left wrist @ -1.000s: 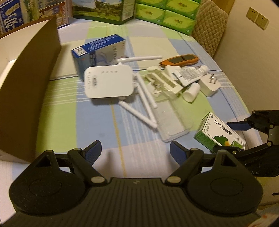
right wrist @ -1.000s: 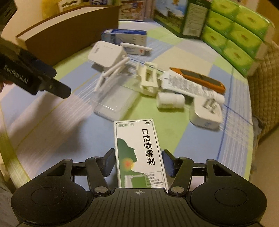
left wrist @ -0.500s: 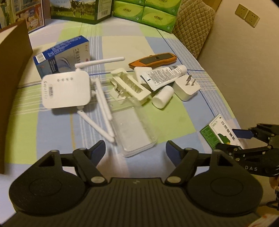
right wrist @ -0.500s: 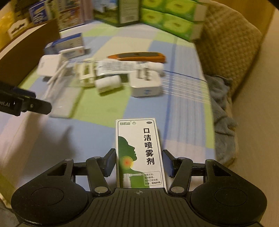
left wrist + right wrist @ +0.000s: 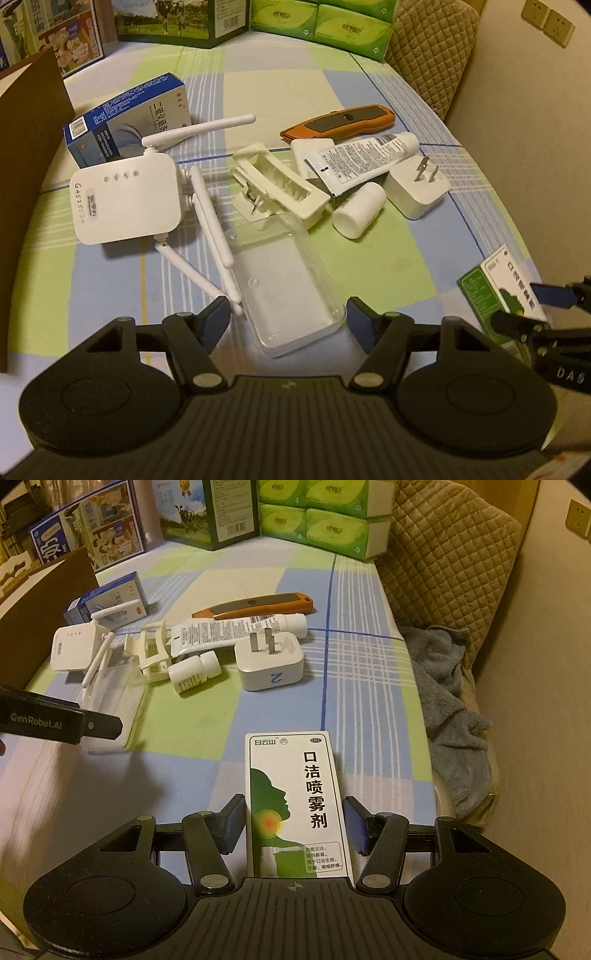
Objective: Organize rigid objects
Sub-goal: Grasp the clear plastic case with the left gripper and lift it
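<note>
Right wrist view showed the right gripper (image 5: 295, 825) with its jaws closed on a green and white throat spray box (image 5: 295, 805), held above the table (image 5: 369, 664). The left gripper (image 5: 286, 319) had its jaws wide open and empty, over a clear plastic case (image 5: 286, 286). Compared with a moment before, the left gripper had come nearer to this case.

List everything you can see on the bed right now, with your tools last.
White router with antennas: 1, left.
Blue-white carton: 1, behind router.
Clear plastic tray: 1, centre front.
Cream plastic clip: 1, centre.
Orange utility knife: 1, rear.
White tube: 1, against the knife.
White pill bottle: 1, centre-right.
White plug adapter: 1, right.
Green-white spray box: 1, in right tool.
Left tool: open.
Right tool: shut on box.
</note>
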{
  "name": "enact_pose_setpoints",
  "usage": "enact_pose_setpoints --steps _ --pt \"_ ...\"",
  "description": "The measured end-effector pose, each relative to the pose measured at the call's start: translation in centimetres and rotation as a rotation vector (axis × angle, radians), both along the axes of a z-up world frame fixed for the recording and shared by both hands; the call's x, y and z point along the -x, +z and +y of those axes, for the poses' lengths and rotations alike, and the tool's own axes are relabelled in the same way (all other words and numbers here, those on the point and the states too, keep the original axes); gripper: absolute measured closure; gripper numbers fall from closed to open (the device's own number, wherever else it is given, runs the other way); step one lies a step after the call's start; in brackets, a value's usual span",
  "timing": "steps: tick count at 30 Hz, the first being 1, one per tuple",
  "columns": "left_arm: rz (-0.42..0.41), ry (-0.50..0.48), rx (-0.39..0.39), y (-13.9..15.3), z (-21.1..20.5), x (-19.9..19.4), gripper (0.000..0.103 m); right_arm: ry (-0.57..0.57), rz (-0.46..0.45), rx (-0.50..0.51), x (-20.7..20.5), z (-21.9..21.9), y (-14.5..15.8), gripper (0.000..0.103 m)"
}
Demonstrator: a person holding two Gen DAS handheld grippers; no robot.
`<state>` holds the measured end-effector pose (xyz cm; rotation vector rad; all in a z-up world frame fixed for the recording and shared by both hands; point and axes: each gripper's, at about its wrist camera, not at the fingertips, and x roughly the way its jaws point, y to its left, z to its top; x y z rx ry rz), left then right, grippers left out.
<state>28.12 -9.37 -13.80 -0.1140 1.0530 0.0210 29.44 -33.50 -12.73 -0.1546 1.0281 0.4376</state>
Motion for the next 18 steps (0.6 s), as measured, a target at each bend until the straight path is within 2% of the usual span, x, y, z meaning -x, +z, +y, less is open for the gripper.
enact_pose_setpoints --steps 1,4,8,14,18 --pt "-0.002 -0.012 -0.010 0.0 -0.1 0.1 0.049 -0.001 0.000 -0.003 -0.1 0.0 0.0 0.050" --pt "0.007 -0.044 -0.010 -0.2 0.0 0.8 0.051 -0.004 0.005 -0.010 -0.4 0.0 0.0 0.050" --pt "0.004 -0.093 -0.044 -0.1 0.6 2.6 0.051 0.005 0.009 -0.006 -0.5 0.0 0.0 0.050" --pt "0.048 -0.143 -0.022 0.4 2.6 5.4 0.051 0.026 0.012 -0.001 -0.3 0.3 0.0 0.049" --pt "0.046 -0.130 -0.009 0.8 3.0 5.5 0.049 0.045 0.020 -0.003 -0.2 0.5 -0.1 0.049"
